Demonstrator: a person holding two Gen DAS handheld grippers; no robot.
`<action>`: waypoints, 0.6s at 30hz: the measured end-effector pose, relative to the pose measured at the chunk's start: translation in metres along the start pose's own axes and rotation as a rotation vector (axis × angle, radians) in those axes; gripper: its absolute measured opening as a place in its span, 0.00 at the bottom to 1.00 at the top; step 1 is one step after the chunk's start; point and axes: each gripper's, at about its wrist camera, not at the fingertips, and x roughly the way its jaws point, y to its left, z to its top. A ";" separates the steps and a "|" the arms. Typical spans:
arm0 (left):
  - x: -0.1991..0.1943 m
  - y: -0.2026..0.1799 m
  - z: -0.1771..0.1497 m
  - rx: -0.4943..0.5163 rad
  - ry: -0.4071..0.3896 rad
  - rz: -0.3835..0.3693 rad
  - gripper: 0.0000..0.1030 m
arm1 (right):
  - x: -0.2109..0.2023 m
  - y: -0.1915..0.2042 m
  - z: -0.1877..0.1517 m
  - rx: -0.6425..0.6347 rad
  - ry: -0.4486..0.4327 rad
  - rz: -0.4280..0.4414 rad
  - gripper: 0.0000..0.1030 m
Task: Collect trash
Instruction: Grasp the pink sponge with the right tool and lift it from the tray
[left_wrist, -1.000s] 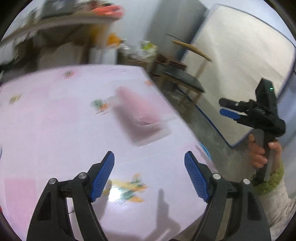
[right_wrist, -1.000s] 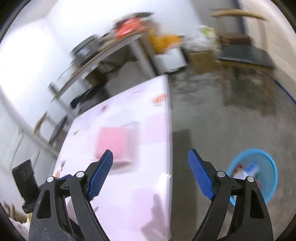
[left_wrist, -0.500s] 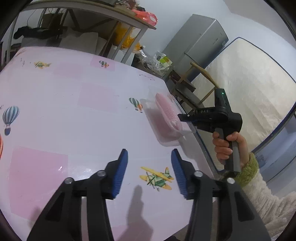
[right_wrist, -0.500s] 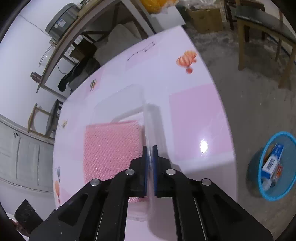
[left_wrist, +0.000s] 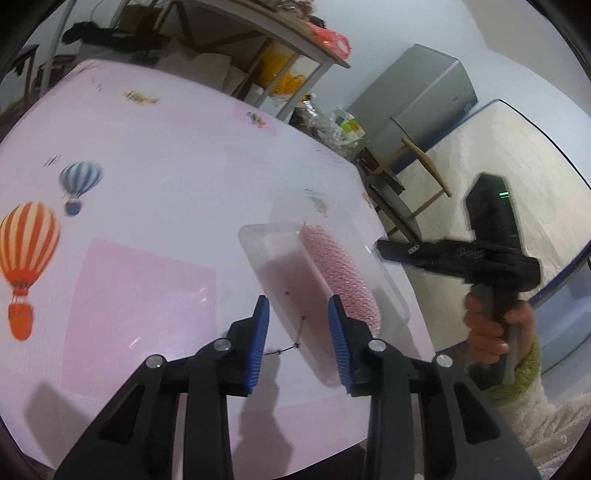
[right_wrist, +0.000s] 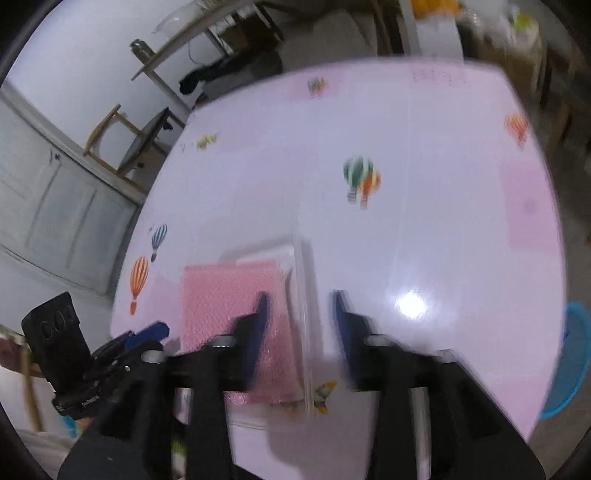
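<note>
Pink tablecloth (left_wrist: 147, 177) edge bears clear tray (left_wrist: 288, 280); both grippers' jaws parted around it, holding nothing.

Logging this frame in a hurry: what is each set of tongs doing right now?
Left tongs: open, astride the clear tray, gripping nothing.
Right tongs: open, astride the tray's rim, gripping nothing.

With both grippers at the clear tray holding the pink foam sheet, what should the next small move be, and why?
Probably close the left gripper on the near end of the clear tray. Its fingers stand open around that end, while the right gripper also looks open, so nothing grips the tray yet.
</note>
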 end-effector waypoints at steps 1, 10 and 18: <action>-0.004 0.005 -0.002 -0.011 0.000 -0.003 0.28 | -0.008 0.008 0.001 -0.029 -0.027 -0.003 0.48; 0.000 0.009 -0.008 -0.016 0.025 0.012 0.24 | 0.012 0.057 0.006 -0.238 0.112 0.049 0.65; 0.010 0.005 -0.009 -0.016 0.044 0.016 0.24 | 0.053 0.073 0.010 -0.272 0.233 0.000 0.67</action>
